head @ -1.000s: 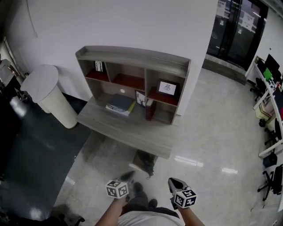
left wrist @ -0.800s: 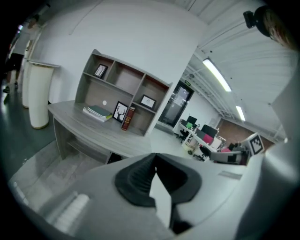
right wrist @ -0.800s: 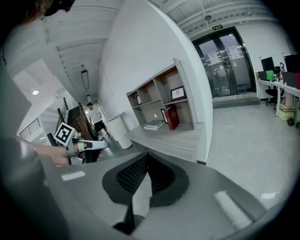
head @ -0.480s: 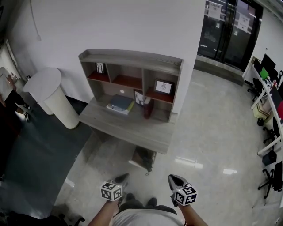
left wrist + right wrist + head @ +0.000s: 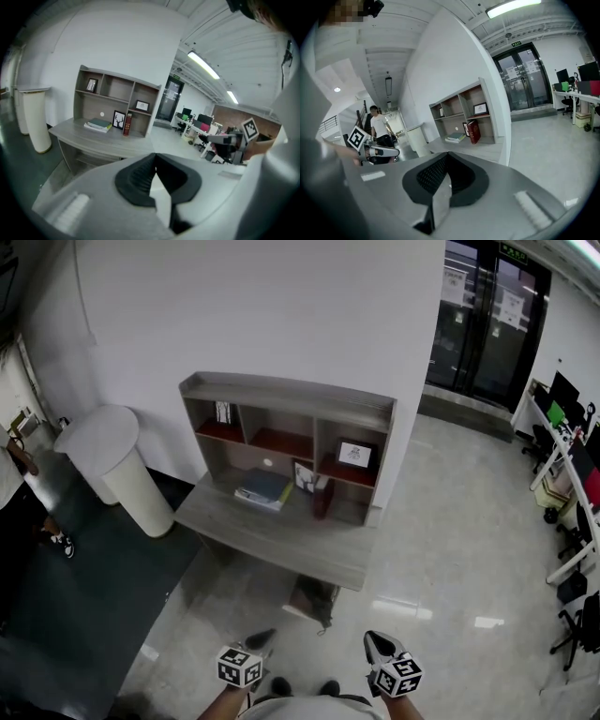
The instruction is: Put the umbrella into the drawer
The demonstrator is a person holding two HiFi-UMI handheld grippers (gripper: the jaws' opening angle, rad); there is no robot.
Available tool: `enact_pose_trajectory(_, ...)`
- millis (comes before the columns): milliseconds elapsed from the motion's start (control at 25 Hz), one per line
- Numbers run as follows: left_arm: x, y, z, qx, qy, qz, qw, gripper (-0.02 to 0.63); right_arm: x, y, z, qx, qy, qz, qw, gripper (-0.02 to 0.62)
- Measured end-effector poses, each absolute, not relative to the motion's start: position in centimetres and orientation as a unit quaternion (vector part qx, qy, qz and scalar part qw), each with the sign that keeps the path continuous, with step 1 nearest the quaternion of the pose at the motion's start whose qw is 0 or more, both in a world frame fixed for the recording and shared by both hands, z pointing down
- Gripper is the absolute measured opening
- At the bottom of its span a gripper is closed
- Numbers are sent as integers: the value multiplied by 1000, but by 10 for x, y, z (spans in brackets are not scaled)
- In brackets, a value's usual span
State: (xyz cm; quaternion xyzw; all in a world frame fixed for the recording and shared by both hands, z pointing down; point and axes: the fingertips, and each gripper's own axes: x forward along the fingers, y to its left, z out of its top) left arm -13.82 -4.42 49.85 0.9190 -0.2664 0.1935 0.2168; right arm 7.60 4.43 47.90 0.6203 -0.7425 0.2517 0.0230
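1. White painted wall [image 5: 281, 306] & glossy pale tile floor [image 5: 450, 521] fill most of the head view. Dark glass double doors [image 5: 487, 324] are top right.
2. Grey wood desk [image 5: 281, 535] w/ open-shelf hutch [image 5: 291, 395] stands against the wall, centre. Drawer: can't make one out in any view.
3. White cylindrical stand [image 5: 122, 460] is just left of the desk, on darker flooring.
4. Dark bundle [image 5: 314, 596] lies on the floor under the desk's front edge, right of centre. Can't tell if it's the umbrella; no view shows it clearly.
5. Desktop, L to R: flat stack of books [image 5: 262, 488], small b/w framed print [image 5: 302, 474], upright red book [image 5: 322, 498]. Black-framed picture [image 5: 354, 454] sits in the hutch's right cubby.
6. Left gripper [image 5: 262, 637] is at the bottom of the head view, well apart from the desk. Its jaws are pressed together; black ribbed pads [image 5: 138, 178] meet w/ nothing btwn them.
7. Right gripper [image 5: 377, 643] is beside it, same height. Its jaws are also together & empty, dark pads [image 5: 431, 176] touching.
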Motion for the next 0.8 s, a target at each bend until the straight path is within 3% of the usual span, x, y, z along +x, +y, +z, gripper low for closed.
enact_pose_trajectory(800, -156, -70, 496, 923, -259, 180, 220, 0, 69, 29, 487, 650, -710, 271, 3, 5)
